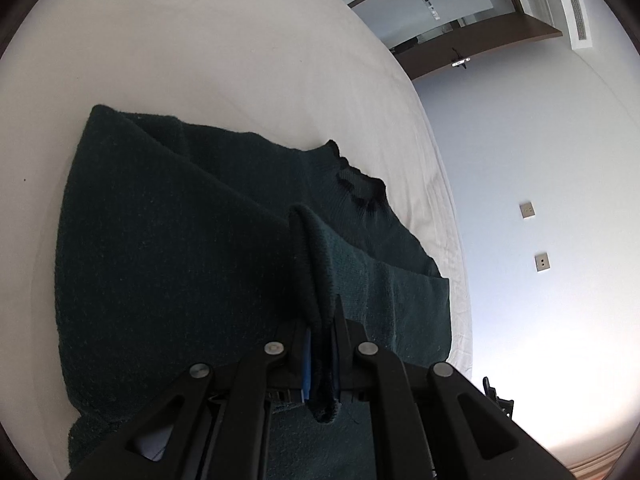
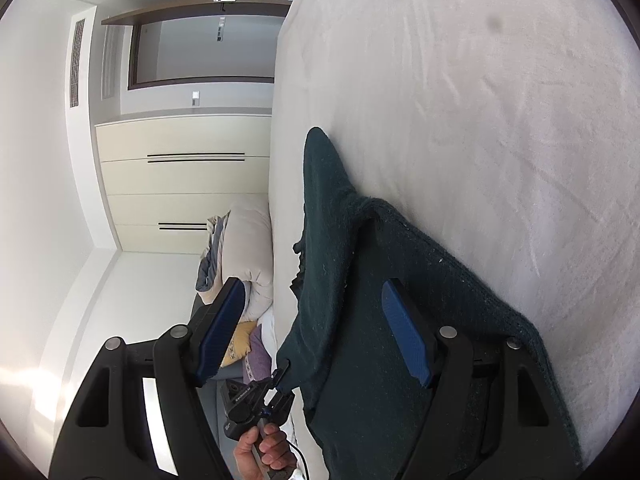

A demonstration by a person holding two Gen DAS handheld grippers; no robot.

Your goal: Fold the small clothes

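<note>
A dark green knit sweater lies on a white bed sheet. Its collar points toward the bed's edge. My left gripper is shut on a folded sleeve or edge of the sweater, lifted a little off the rest. In the right wrist view the sweater lies under my right gripper, which is open and empty, with blue pads. The left gripper shows there too, pinching the sweater's edge, held by a hand.
The white sheet stretches wide beyond the sweater. Pillows and bedding sit past the bed's edge. A cream wardrobe and a doorway stand behind. Wall sockets show on the wall.
</note>
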